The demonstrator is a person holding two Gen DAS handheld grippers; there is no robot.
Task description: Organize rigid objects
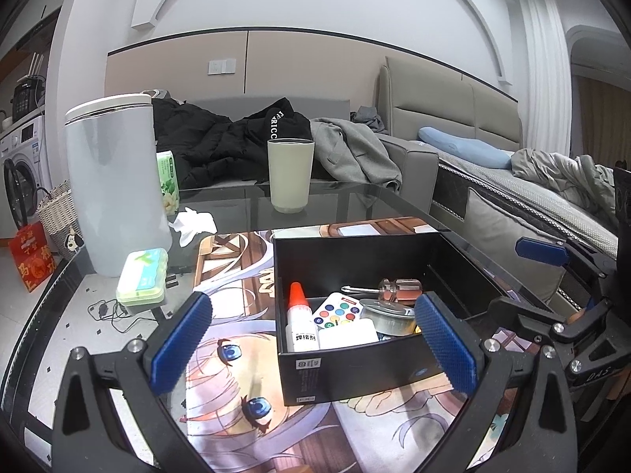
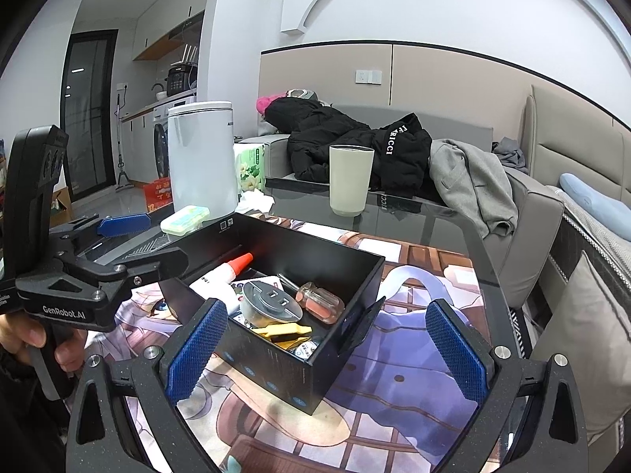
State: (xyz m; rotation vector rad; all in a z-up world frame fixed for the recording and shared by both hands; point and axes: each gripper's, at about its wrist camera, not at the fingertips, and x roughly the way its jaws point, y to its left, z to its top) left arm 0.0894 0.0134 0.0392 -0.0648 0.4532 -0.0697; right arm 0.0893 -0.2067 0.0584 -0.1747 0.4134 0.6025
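A black open-top box [image 1: 355, 370] sits on a printed mat. Inside it lie a red-capped glue bottle [image 1: 299, 315], a card of coloured dots [image 1: 337, 311], a metal spool [image 1: 388, 315], a screwdriver [image 1: 398, 289] with a clear red handle, and a small white case [image 1: 347, 333]. My left gripper [image 1: 313, 327] is open, its blue pads on either side of the box's near wall. In the right wrist view the box [image 2: 276, 370] shows a corner between the pads of my open right gripper [image 2: 327, 351]. A yellow piece [image 2: 288, 331] lies beside the spool [image 2: 268, 303].
On the glass table stand a tall pale canister [image 1: 114, 181], a grey cup [image 1: 291, 175], a green-white case [image 1: 144, 276], a crumpled tissue [image 1: 195, 224] and a thin cable [image 1: 110, 313]. A sofa with clothes [image 1: 221, 138] lies beyond it, a bed [image 1: 532, 173] to the right.
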